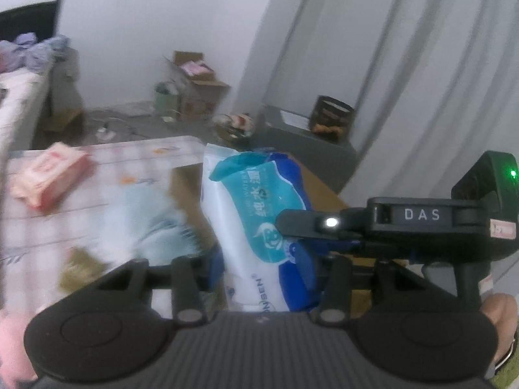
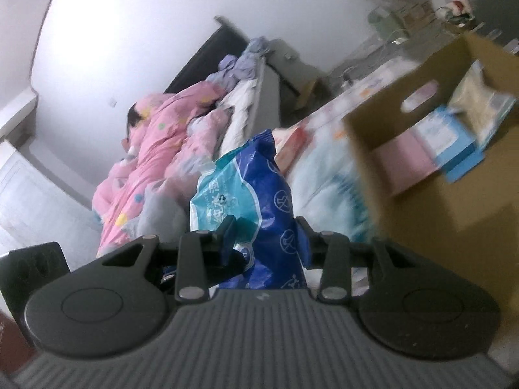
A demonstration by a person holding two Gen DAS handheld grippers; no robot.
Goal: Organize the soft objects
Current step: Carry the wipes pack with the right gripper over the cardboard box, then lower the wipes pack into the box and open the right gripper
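A blue, teal and white pack of wet wipes (image 1: 259,223) stands upright between both grippers. My left gripper (image 1: 264,278) is shut on its lower part. My right gripper (image 2: 264,236) is shut on the same pack (image 2: 253,214), and its finger (image 1: 308,223) crosses the pack from the right in the left wrist view. A brown cardboard box (image 2: 421,175) sits to the right and holds pink and blue packs. A pink pack (image 1: 48,171) lies on the patterned table cover (image 1: 97,201) at left.
A bed with a pink dotted quilt (image 2: 155,149) lies to the left. A light blue pack (image 1: 152,230) lies on the cover near the box. Cardboard boxes (image 1: 194,81) and clutter stand on the floor by the wall. A grey cabinet (image 1: 308,142) stands by the curtain.
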